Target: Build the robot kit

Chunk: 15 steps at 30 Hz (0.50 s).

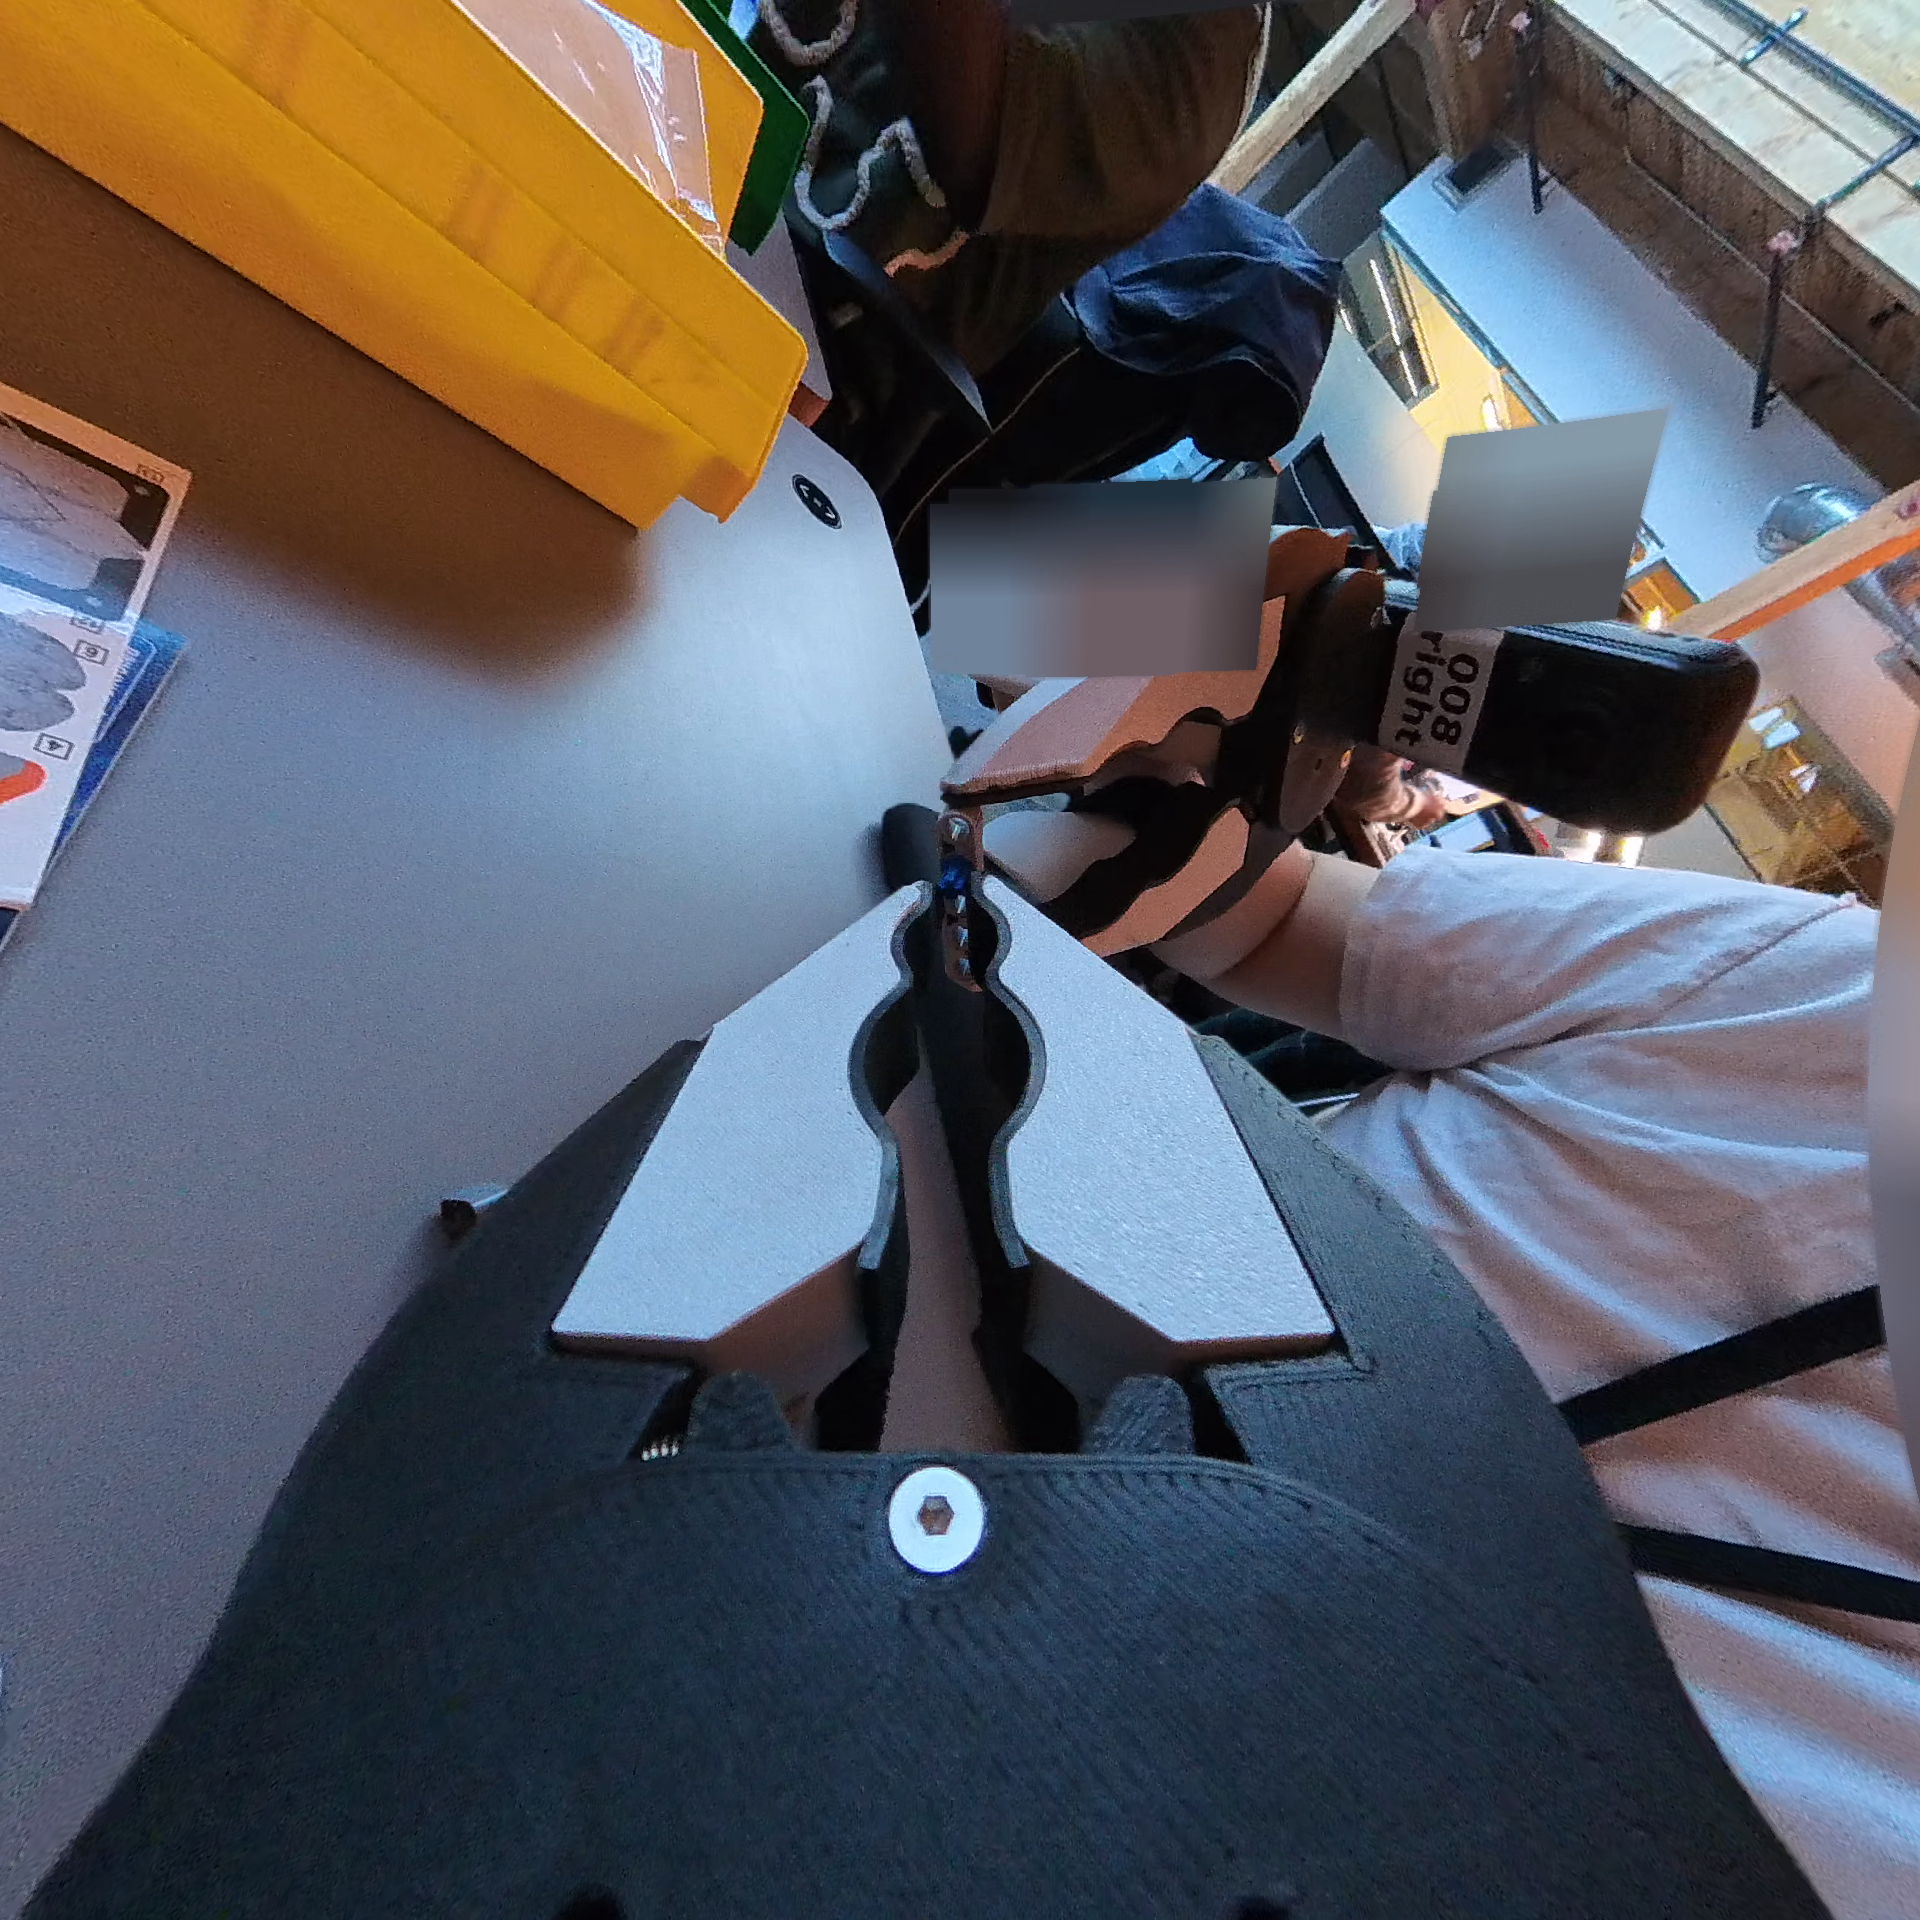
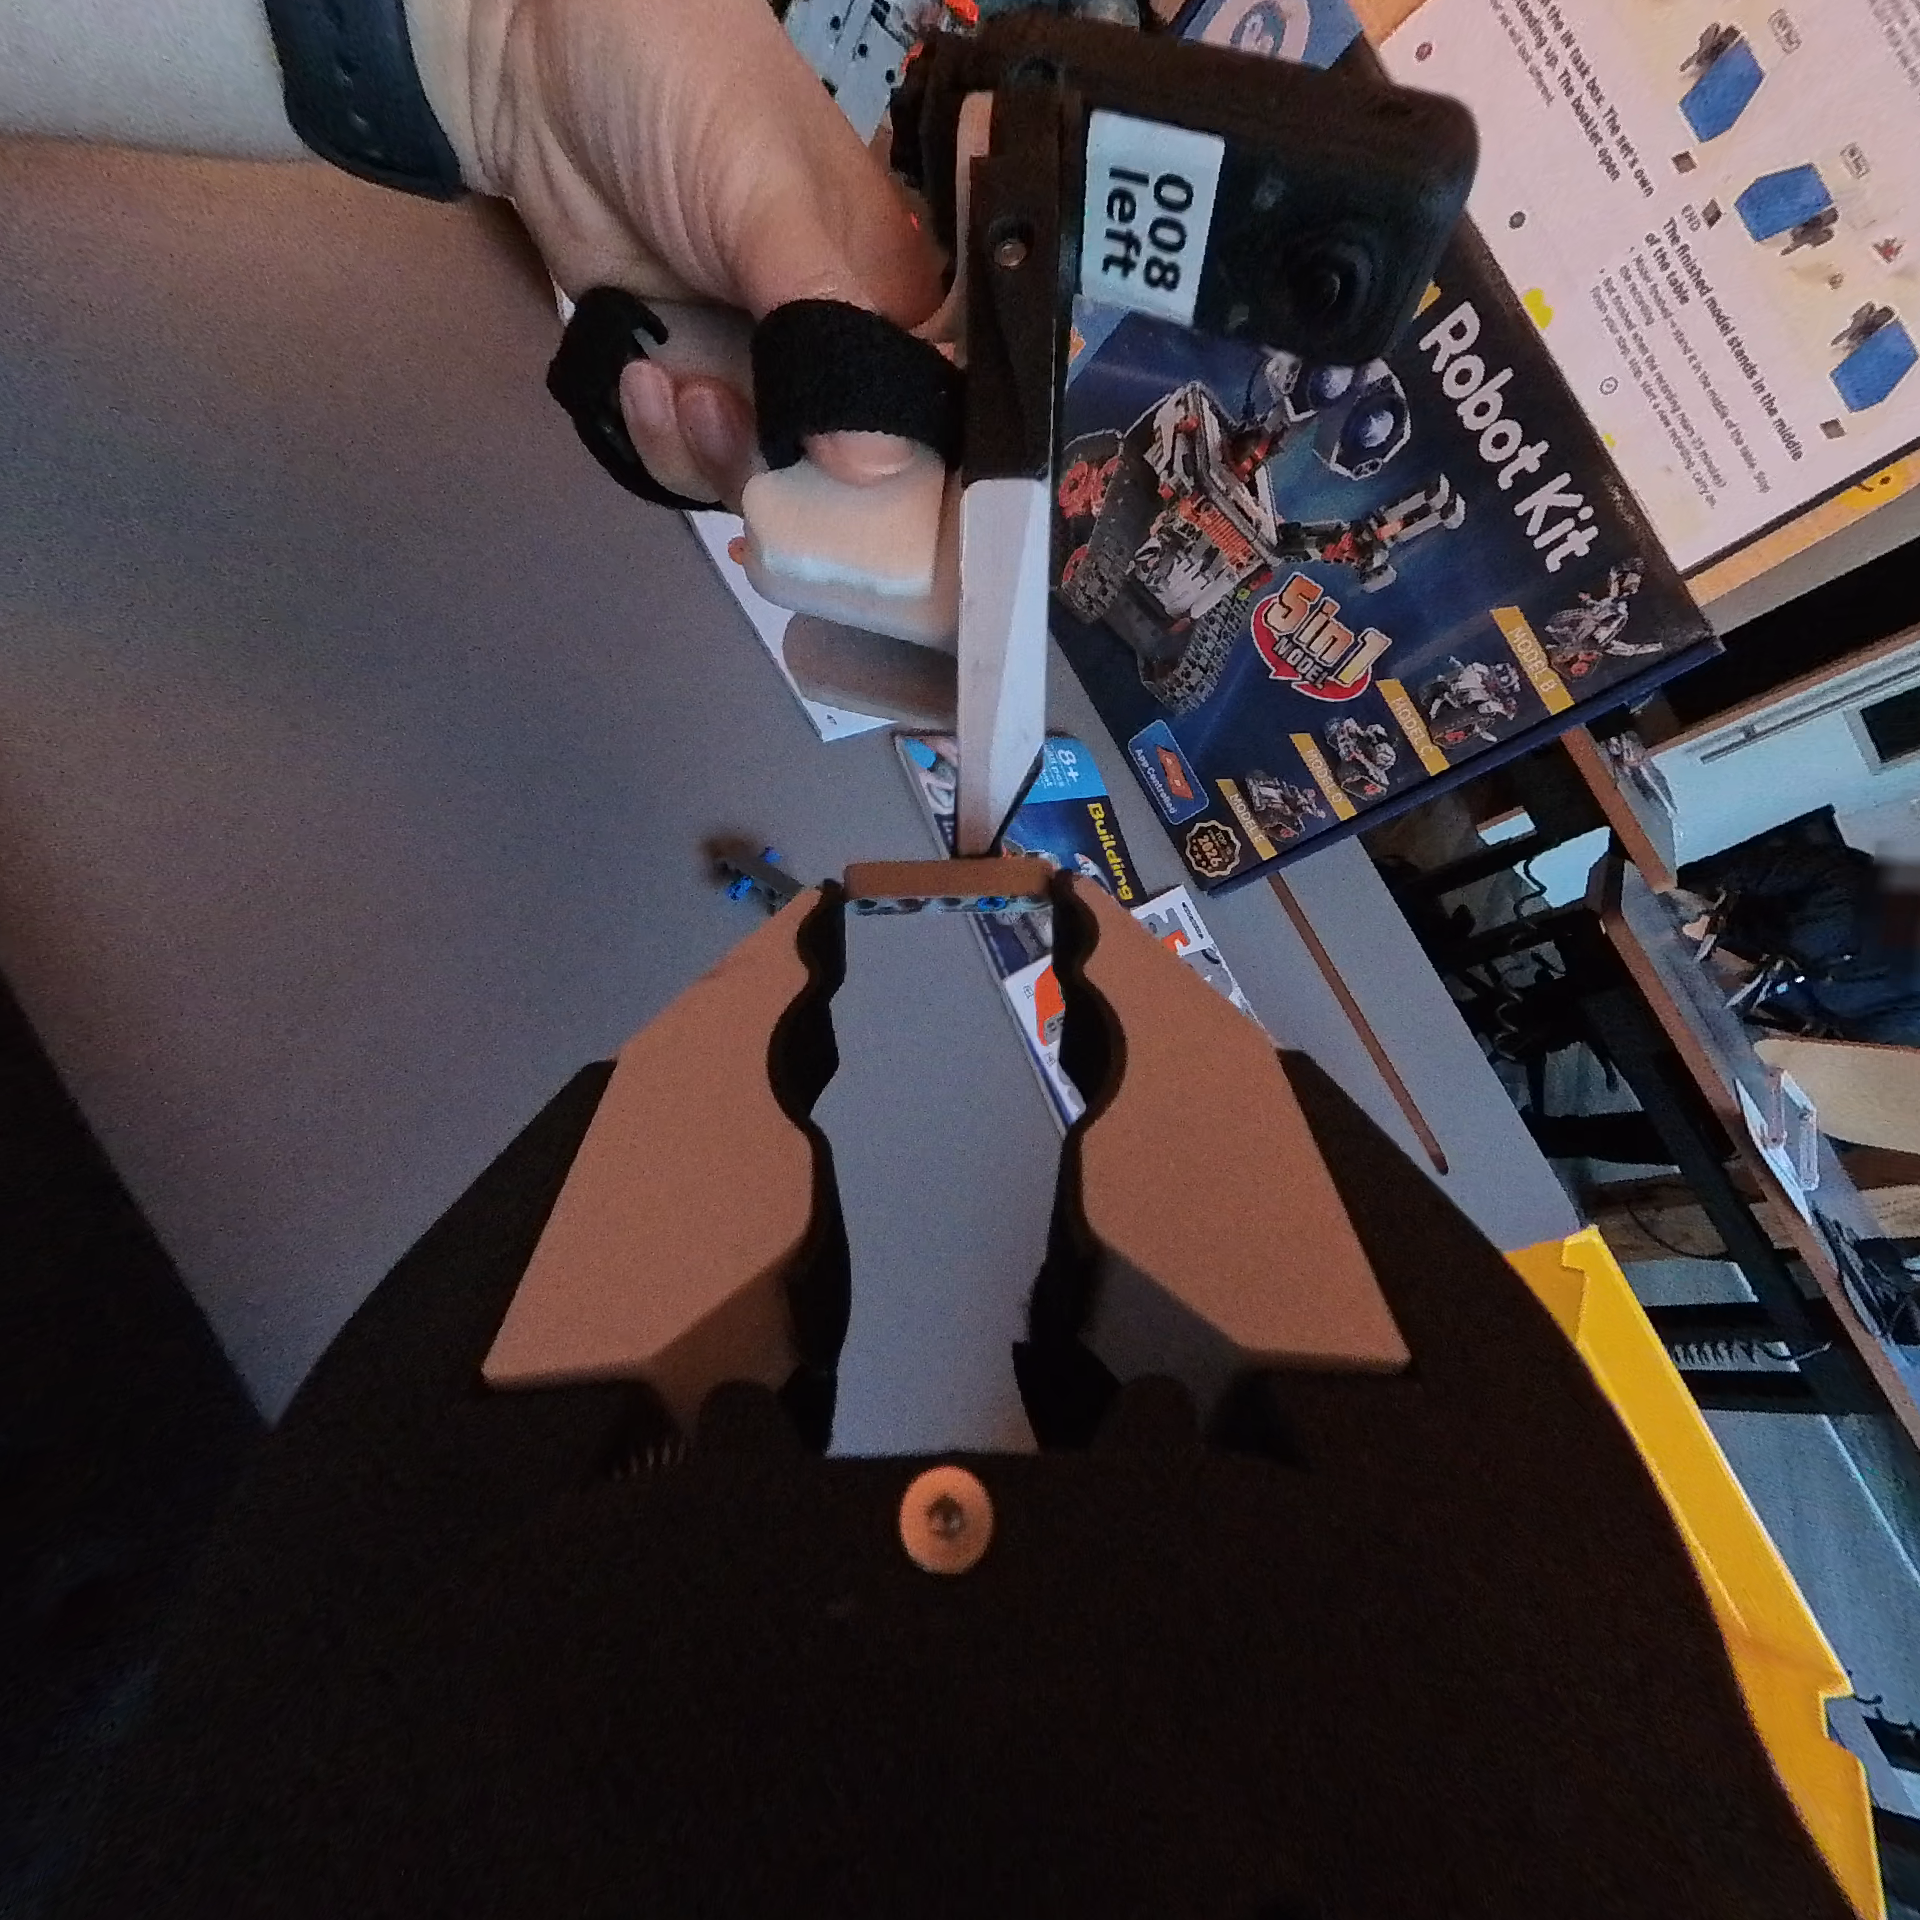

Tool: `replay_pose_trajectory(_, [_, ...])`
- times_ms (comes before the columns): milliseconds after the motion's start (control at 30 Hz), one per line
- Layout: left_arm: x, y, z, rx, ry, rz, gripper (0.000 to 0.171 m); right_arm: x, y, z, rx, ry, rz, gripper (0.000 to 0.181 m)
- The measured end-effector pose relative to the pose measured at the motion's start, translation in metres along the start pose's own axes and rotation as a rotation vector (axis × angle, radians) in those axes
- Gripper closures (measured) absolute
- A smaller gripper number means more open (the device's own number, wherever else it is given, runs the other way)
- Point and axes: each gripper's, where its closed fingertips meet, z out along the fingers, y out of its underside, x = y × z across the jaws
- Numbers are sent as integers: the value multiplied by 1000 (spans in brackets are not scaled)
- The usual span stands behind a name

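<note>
While tip to tip, both hand-held grippers on one small beam.

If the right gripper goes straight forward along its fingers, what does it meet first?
Likely the left gripper: its closed fingertips sit just beyond the right gripper, both pinching the same small beam with blue pins. Depth is hard to judge.

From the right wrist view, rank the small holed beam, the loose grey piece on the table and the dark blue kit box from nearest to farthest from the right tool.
1. Small holed beam: between the right tool's tips.
2. Loose grey piece: just left, on the table.
3. Dark blue kit box: upper right, beyond.
</note>
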Motion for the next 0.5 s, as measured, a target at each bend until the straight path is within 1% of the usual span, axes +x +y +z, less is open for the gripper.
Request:
replay_pose_trajectory(133, [4,-3,-3,19,26,7,171,2,-4,0,21,-5,15,142])
replay_pose_trajectory(300, [12,-7,-9,43,53,58,171,7,-14,-2,66,-14,26,142])
replay_pose_trajectory(500, [26,-16,-17,110,160,56,171,15,-31,-7,131,8,33,142])
